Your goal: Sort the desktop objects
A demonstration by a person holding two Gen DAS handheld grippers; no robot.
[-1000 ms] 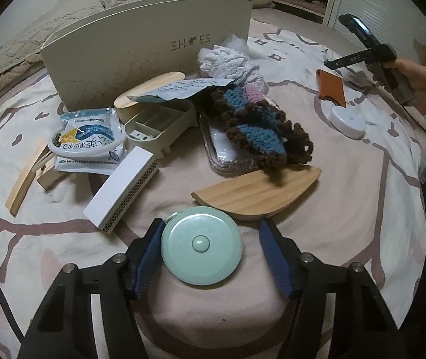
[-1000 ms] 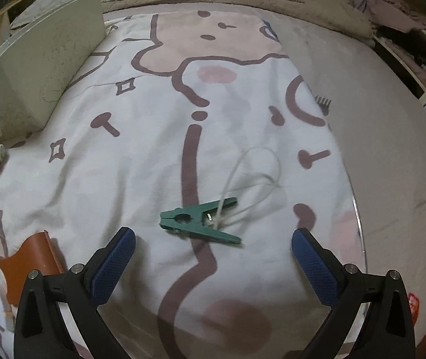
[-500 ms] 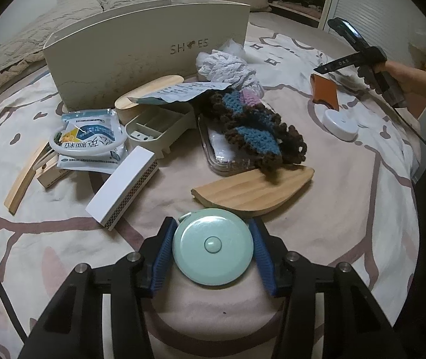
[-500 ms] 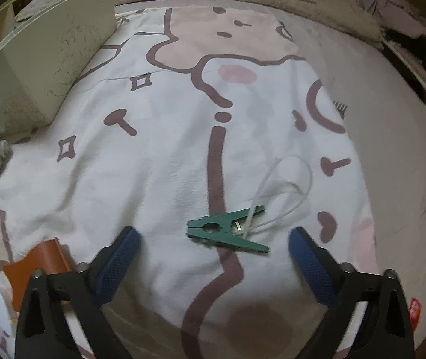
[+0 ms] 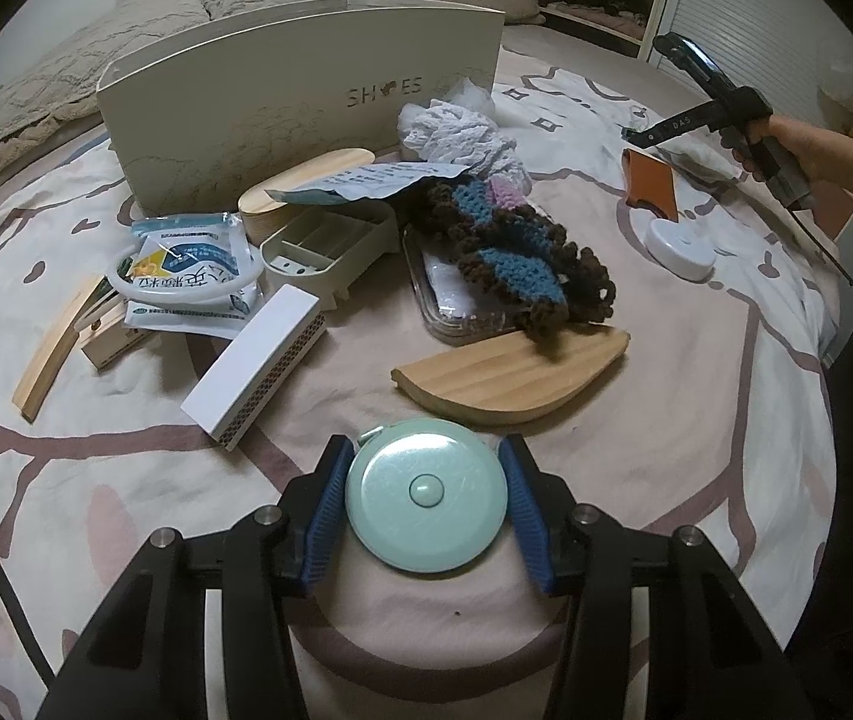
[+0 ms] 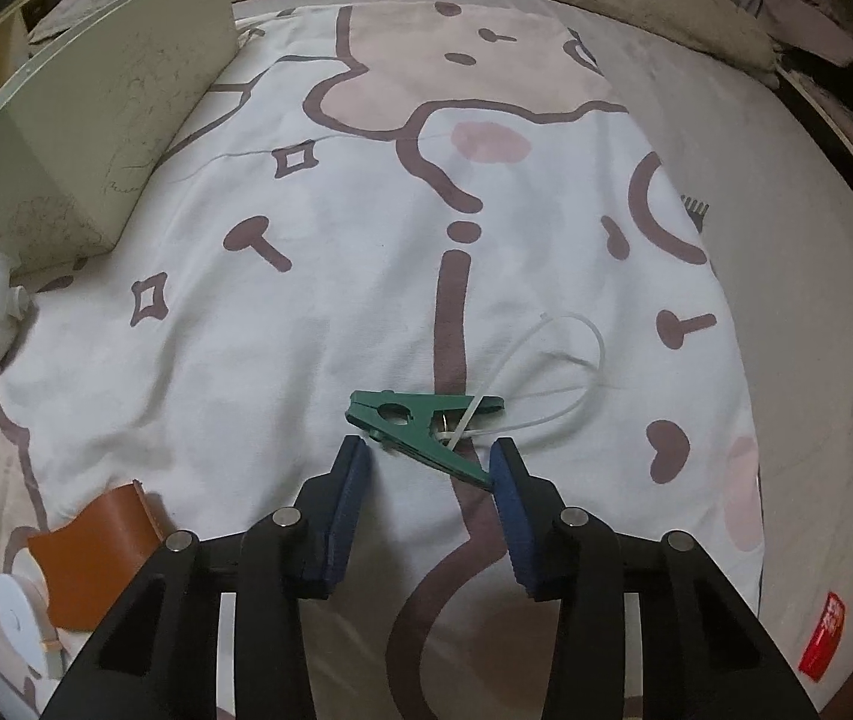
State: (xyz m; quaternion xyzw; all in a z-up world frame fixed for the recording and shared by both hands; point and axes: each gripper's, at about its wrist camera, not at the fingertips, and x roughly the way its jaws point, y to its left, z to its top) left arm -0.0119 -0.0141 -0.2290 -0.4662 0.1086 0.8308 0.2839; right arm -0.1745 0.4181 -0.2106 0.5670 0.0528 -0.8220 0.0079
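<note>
Left claw [image 5: 423, 495]: clenched on the one mint-green round tape measure [image 5: 426, 495], a blue pad pressed to each side of it, low over the bedspread [image 5: 696, 420].
Right claw [image 6: 429, 468]: jaws closing around the one green clothespin [image 6: 420, 426]; the right pad touches the tip of the pin's lower leg, the left pad stands just beside its head, with no firm grip to be seen.
Clothespin: lies flat on the white part of the bedspread, with one thin white looped tie [image 6: 552, 372] threaded through its spring.
Bed: everything lies on a bed with a cartoon-print spread, not a table.
Wooden pieces: one half-moon board [image 5: 510, 375] just beyond the tape measure, one curved strip [image 5: 51, 348] at far left, one small block [image 5: 108, 333] beside it, one oval wooden box [image 5: 300, 192].
Boxes: one tall cream box marked SHOES [image 5: 306, 114] at the back, one white matchbox-like box [image 5: 255, 363] left of the board.
Soft things: one brown and blue crochet piece [image 5: 516, 258] draped over one clear tray [image 5: 456, 306] and touching the board; one white lacy bundle [image 5: 456, 132] behind it.
Other single things: one cream slotted tray [image 5: 324, 243], one printed sachet [image 5: 186, 267] with a white ring on it, one paper sheet [image 5: 366, 180], one orange leather sleeve [image 5: 651, 183], one white round puck [image 5: 681, 246].
In the way: the board and the white box lie close ahead of the left claw; near the right claw only the looped tie.
Person: a hand [image 5: 786, 141] holds the right tool at far right.
</note>
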